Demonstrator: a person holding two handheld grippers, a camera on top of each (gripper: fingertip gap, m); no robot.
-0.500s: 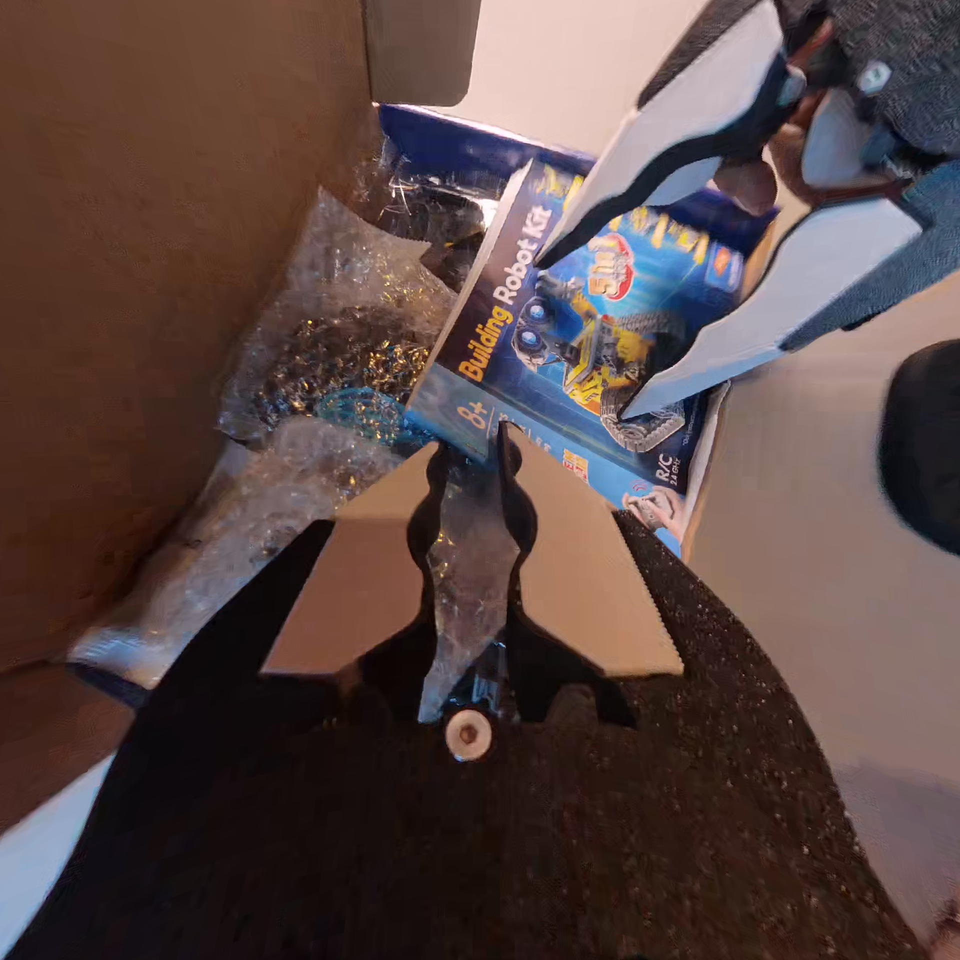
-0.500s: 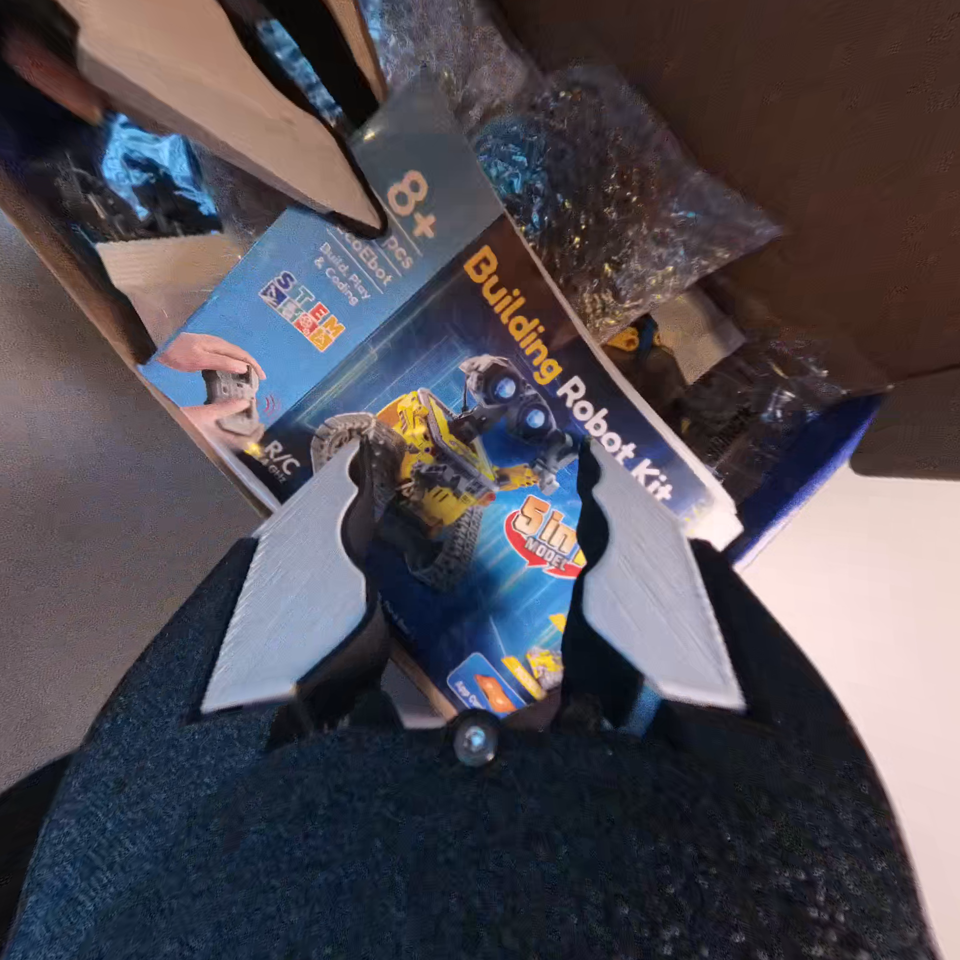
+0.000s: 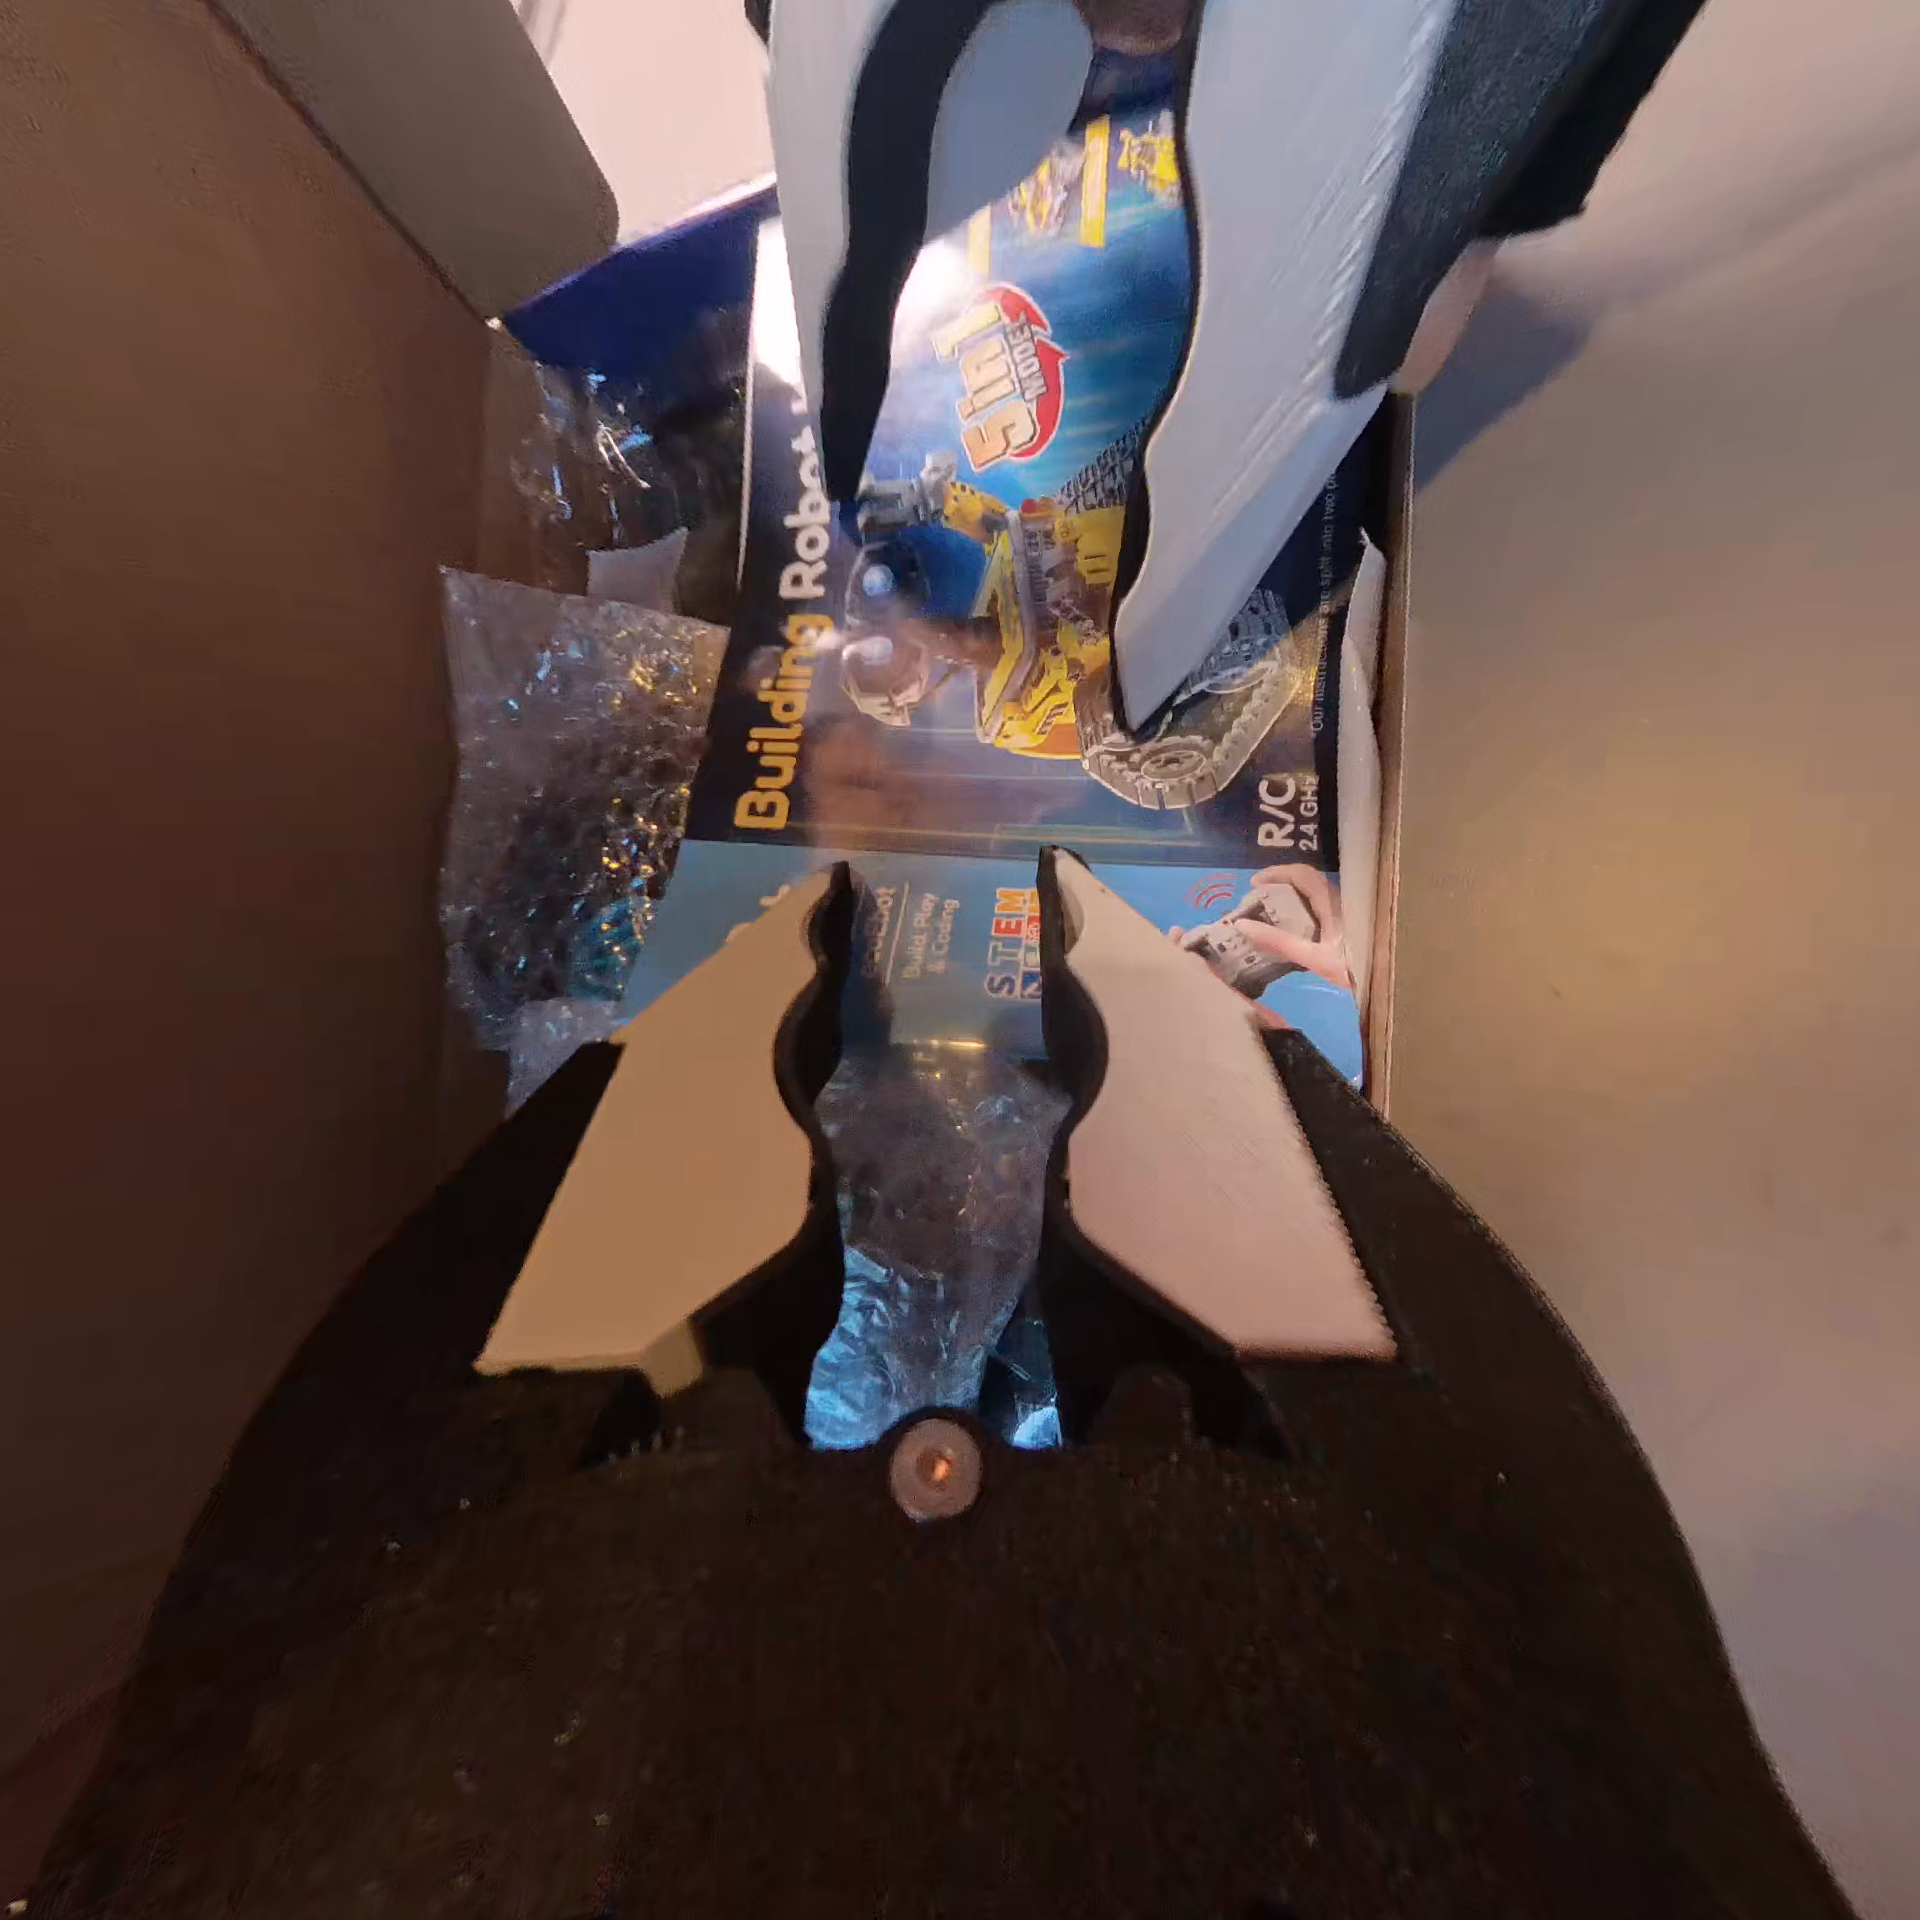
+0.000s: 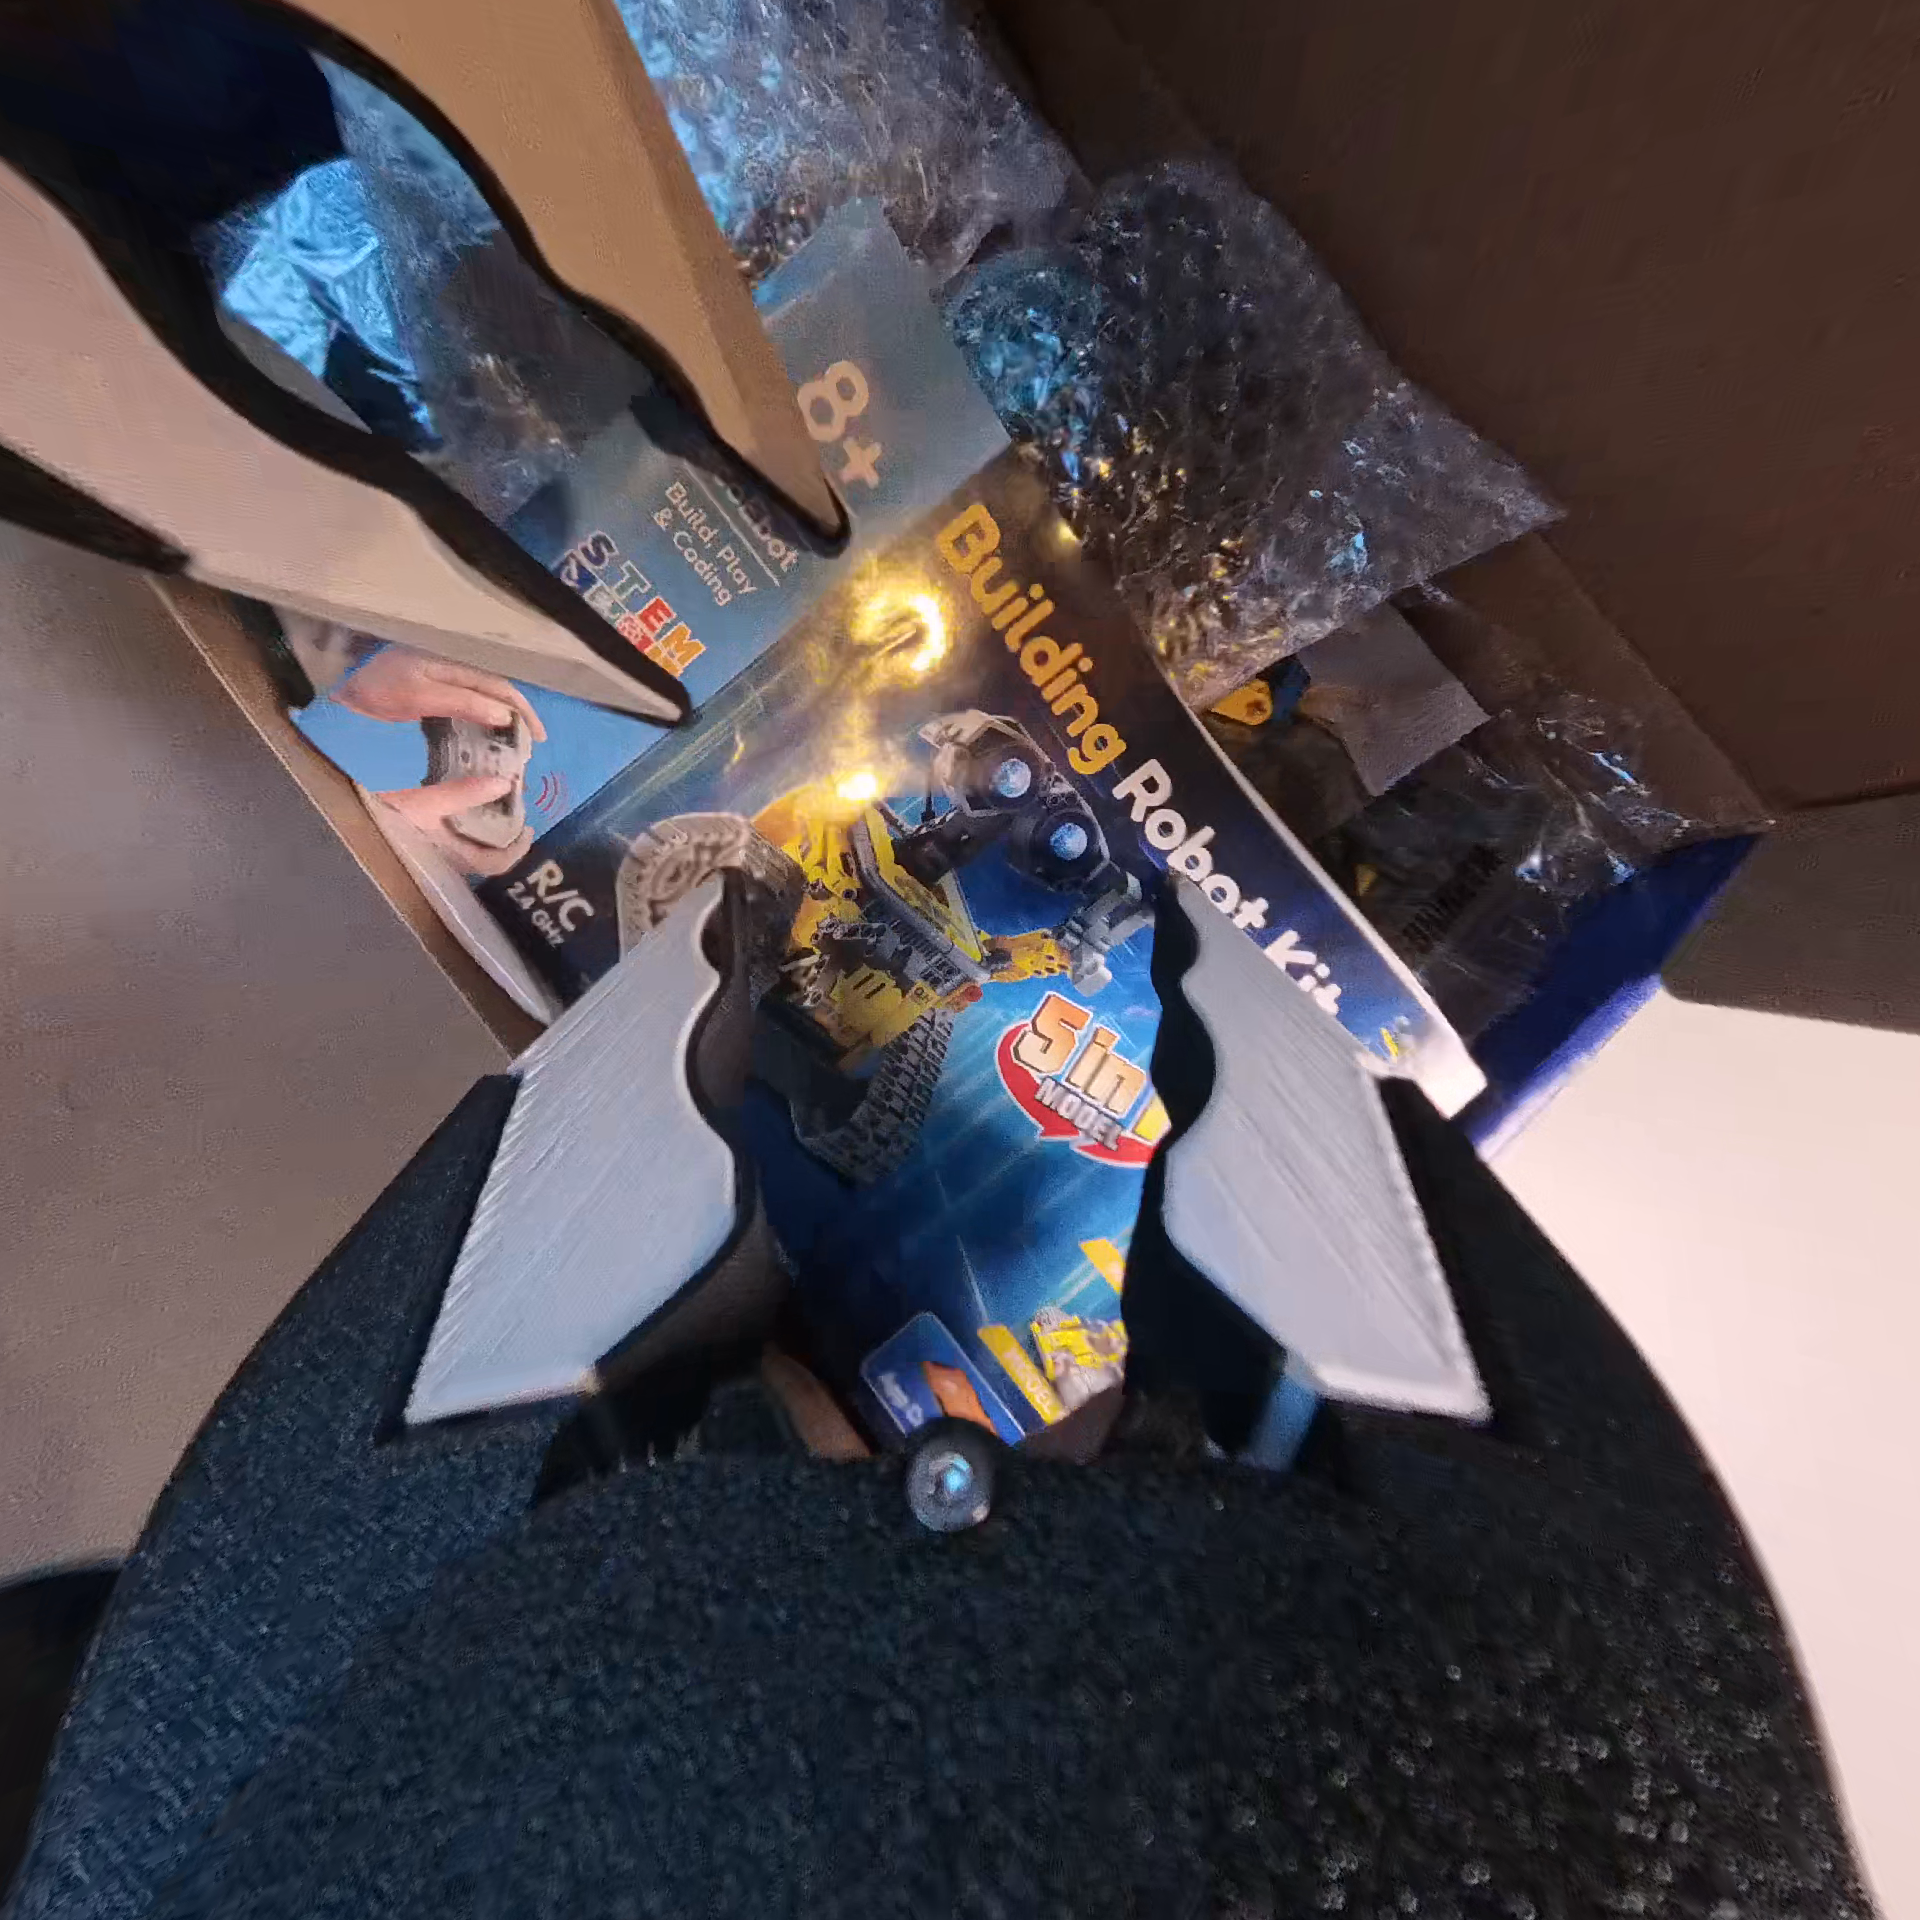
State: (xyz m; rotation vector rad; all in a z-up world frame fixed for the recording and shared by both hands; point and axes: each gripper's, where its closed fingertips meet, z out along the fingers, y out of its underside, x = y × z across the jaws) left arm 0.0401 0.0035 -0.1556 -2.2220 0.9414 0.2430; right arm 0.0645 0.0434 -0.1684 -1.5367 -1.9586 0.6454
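Both tongs, left tongs (image 3: 943, 868) and right tongs (image 4: 940, 888), hang released above the blue toy box (image 4: 935, 1039) among bubble wrap (image 4: 1226, 416).

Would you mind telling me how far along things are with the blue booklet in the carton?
Done: the cardboard carton is open, and the blue robot-picture booklet lies exposed on bubble-wrapped bags. In hand: nothing is gripped; the left gripper and right gripper are both open, tips close over the booklet from opposite ends. Left: booklet and bags all sit inside the carton.
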